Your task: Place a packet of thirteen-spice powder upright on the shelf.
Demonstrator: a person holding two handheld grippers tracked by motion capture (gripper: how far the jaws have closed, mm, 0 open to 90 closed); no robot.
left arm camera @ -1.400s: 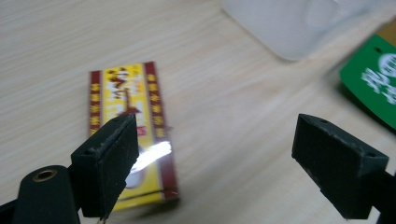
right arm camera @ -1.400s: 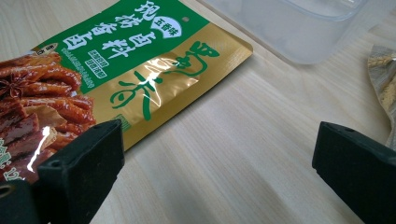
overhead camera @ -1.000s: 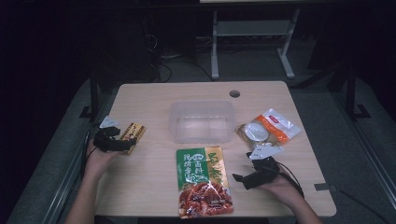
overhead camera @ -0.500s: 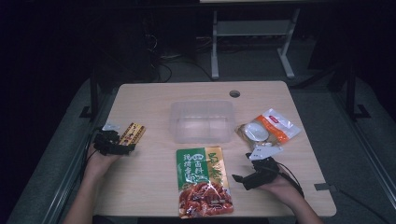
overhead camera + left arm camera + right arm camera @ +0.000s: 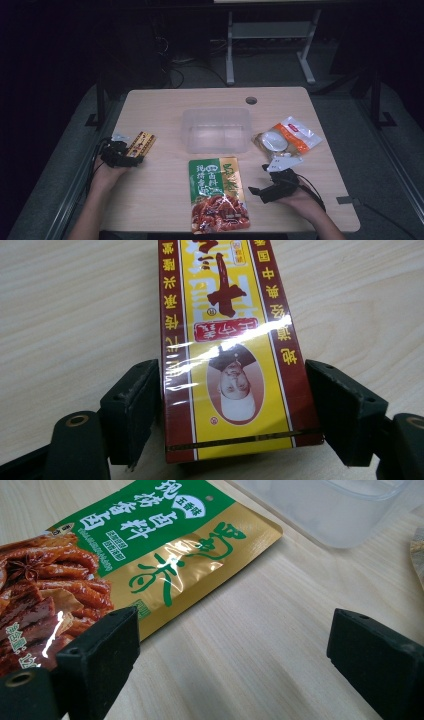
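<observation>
Left tongs [image 5: 232, 405] straddle the red-and-yellow packet [image 5: 232, 340] lying flat near the surface's [image 5: 165, 200] left edge; jaws have just been closing, left pad touching, right pad just clear. Right tongs [image 5: 232, 655] stand apart beside the green pouch [image 5: 150, 545].

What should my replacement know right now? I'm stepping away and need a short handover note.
Left gripper: jaws have just been closing around the red-and-yellow box, which lies flat near the table's left edge. One pad is at the box's side, the other still apart, so no grip yet.
Right gripper: open, holding nothing, resting on the table beside the green-and-gold pouch.
Clear container sits mid-table with nothing in it; white-and-orange packet to its right.
Done: nothing moved. Left: probably finish the grip and lift the box.
</observation>
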